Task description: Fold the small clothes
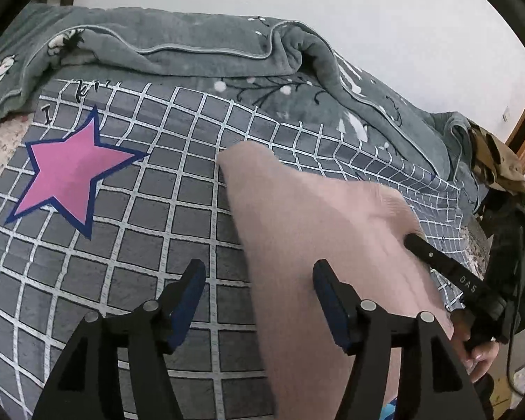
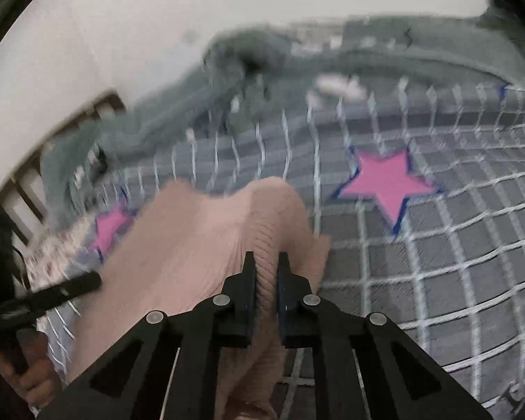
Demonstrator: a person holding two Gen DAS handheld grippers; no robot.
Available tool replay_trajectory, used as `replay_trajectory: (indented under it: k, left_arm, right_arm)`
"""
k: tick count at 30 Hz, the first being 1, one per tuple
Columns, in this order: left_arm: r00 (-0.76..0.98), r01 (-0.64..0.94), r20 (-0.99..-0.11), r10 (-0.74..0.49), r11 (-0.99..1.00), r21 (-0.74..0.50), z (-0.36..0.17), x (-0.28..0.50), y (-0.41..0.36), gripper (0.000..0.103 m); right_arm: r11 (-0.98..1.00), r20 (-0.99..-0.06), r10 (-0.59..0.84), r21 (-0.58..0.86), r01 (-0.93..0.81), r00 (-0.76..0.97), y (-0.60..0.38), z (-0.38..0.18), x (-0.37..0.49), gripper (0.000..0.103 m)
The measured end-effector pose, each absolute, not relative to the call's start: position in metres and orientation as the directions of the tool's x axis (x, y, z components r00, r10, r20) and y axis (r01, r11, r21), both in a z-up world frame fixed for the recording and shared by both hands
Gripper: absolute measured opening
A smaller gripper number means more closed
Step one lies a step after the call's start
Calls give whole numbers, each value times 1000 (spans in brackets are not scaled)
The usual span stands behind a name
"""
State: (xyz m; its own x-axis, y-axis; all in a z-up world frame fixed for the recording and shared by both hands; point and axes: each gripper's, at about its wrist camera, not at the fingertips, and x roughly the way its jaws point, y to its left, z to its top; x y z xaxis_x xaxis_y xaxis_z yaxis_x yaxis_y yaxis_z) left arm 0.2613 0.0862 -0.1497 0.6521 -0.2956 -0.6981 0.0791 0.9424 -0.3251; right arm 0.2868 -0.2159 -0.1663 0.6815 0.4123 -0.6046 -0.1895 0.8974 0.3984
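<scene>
Pink knit garment (image 1: 318,231) lying on the checked bed cover (image 1: 129,217), near its front edge; soft, light, limp. Right gripper (image 2: 266,269) fingers clamped on a ribbed fold; left gripper (image 1: 259,280) fingers apart, empty. Best gripped at hems

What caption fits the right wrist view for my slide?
Right gripper pinching a ribbed fold of the pink garment above the grey checked bedsheet.

Left tool (image 1: 259,280): fingers spread wide, nothing pinched, angled downward. Right tool (image 2: 266,262): fingers nearly together, clamped on a ribbed fold of the pink garment (image 2: 199,231). A bare hand (image 1: 479,353) grips the right tool's handle.
</scene>
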Motion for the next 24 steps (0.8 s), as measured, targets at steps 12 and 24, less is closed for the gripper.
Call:
replay_trajectory:
  k: [12, 24]
  left_arm:
    - [664, 195, -664, -343, 937, -290, -125, 308, 59, 61]
    - [554, 220, -715, -426, 903, -368, -169, 347, 47, 44]
  right_arm:
    - [899, -591, 437, 299, -319, 678, -187, -130, 281, 26]
    - [908, -709, 411, 263, -325, 573, -167, -182, 311, 22]
